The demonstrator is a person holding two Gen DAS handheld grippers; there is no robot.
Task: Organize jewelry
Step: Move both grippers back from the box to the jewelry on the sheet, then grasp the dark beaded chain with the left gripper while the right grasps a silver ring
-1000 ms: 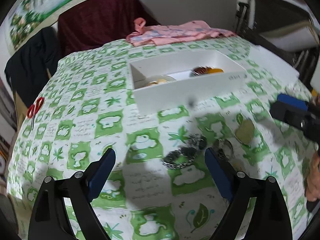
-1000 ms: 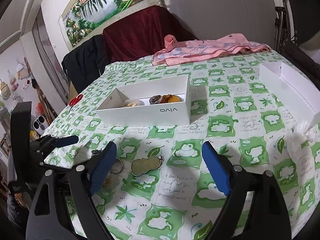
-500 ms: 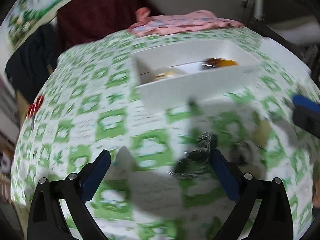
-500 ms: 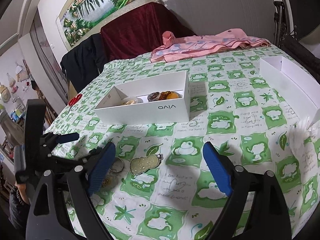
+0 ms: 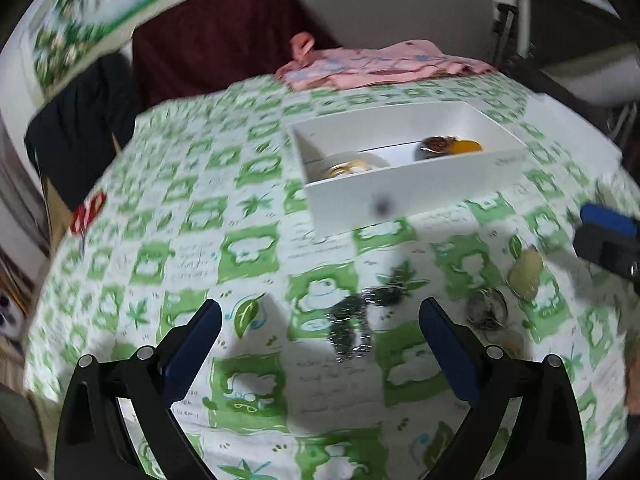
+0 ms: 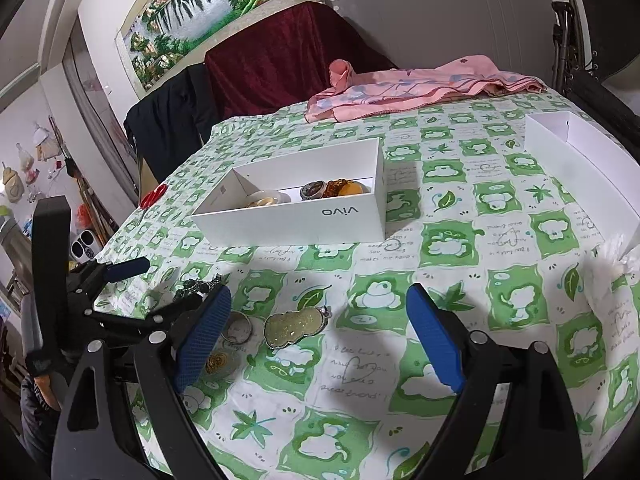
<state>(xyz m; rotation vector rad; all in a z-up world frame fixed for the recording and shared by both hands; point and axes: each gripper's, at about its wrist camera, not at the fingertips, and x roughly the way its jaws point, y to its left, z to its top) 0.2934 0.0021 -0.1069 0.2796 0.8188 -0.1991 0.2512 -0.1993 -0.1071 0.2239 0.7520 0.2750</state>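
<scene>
A white box (image 5: 404, 188) (image 6: 296, 220) on the green checked tablecloth holds several jewelry pieces. A dark silver bracelet (image 5: 360, 316) lies on the cloth just ahead of my open, empty left gripper (image 5: 320, 340), between its blue fingers. To its right lie a metal ring (image 5: 486, 312) (image 6: 237, 329) and a pale gourd-shaped pendant (image 5: 526, 274) (image 6: 295, 326). My right gripper (image 6: 320, 336) is open and empty, with the pendant and ring by its left finger. A gold coin (image 6: 219, 362) lies beside that finger. The left gripper (image 6: 132, 292) shows at the left of the right wrist view.
A white box lid (image 6: 580, 164) lies at the table's right edge. Pink cloth (image 6: 416, 90) is bunched at the far side. Red scissors (image 6: 154, 196) lie at the left edge. Chairs with dark and maroon cloth stand behind the table.
My left gripper has moved forward and down toward the bracelet, which now lies between its fingers. The right gripper has shifted slightly closer to the pendant.
</scene>
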